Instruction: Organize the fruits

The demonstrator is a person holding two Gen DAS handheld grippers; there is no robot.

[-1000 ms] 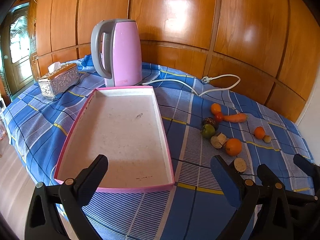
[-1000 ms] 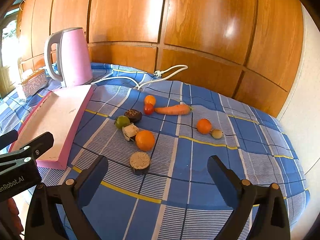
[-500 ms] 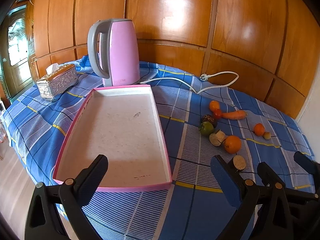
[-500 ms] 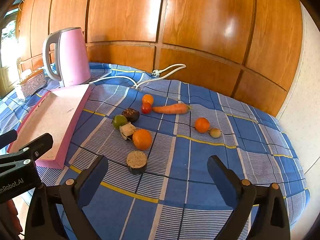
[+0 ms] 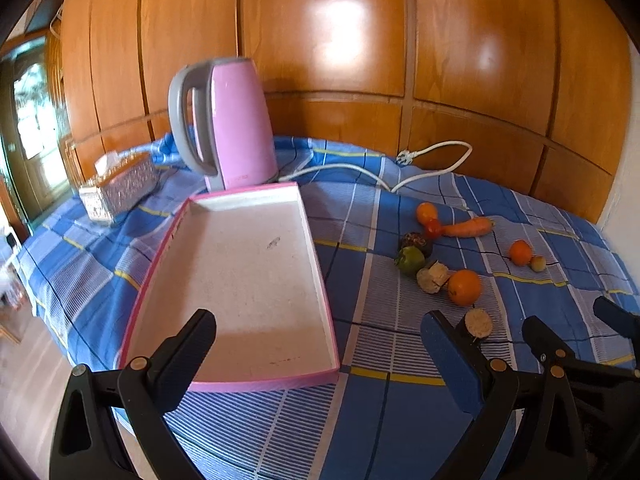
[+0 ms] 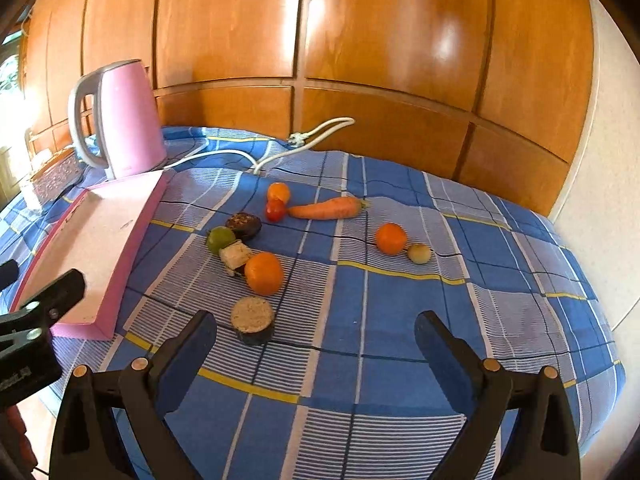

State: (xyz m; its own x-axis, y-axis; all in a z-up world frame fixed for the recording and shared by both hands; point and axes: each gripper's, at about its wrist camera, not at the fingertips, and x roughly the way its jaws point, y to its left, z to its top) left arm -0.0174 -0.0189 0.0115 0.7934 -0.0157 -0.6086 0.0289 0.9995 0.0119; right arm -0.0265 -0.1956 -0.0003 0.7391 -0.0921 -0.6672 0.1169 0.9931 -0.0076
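Observation:
Several fruits and vegetables lie loose on the blue checked cloth: a large orange, a green fruit, a carrot, a red tomato, a small orange and a cut dark round piece. The pink tray holds nothing and lies left of them. My left gripper is open above the tray's near end. My right gripper is open, hovering just in front of the cut round piece. The same large orange appears in the left wrist view.
A pink kettle stands behind the tray, its white cord trailing along the back. A silver tissue box sits at the far left. Wooden wall panels close the back. The cloth's near edge drops off below both grippers.
Both grippers have drifted slightly, so the scene has shifted a little in each view. Their jaws stay open and no fruit has moved.

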